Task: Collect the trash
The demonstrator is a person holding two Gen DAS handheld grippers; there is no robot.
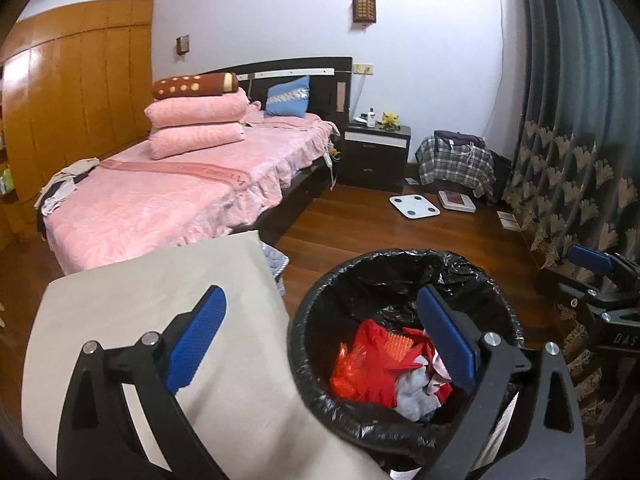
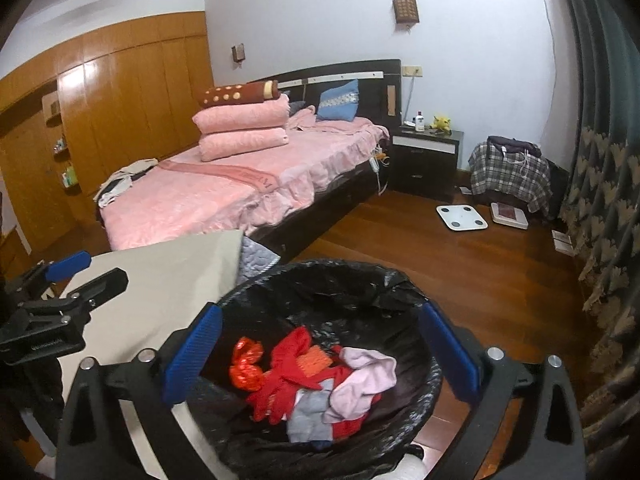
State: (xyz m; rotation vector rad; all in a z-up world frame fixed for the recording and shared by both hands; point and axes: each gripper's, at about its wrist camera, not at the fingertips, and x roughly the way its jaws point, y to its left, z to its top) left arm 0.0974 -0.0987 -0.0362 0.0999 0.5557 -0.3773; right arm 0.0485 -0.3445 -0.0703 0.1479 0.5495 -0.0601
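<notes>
Bedroom. Wood floor (image 2: 460, 264), reddish-brown and glossy, runs ahead of both grippers. Bed (image 2: 224, 196) with pink cover sits ahead and left of the tools, dark headboard against the white wall; pink folded blankets (image 2: 244, 128) stacked on it, brown dotted bolster on top, blue pillow (image 2: 340, 102) by the headboard. Orange wood wardrobe (image 2: 120, 112) far left. Patterned curtain (image 2: 600, 184) down the right side. Dark nightstand (image 2: 426, 160) beyond the bed's right edge, a bottle on top. Plaid cloth pile (image 2: 508, 176) right of the nightstand. White scale (image 2: 462, 217) flat on the floor in front of it, a second flat scale just beside.

Beige surface (image 1: 160, 300) lies under the left gripper.

Trash bin (image 2: 332, 280) with black liner sits directly below and ahead of the right gripper (image 2: 320, 356), right of the left gripper (image 1: 320, 340). Inside: red trash (image 2: 284, 372), pink and grey scraps, a crumpled red wrapper (image 2: 246, 364).

Both grippers spread wide apart, blue pads bare, nothing between them.
</notes>
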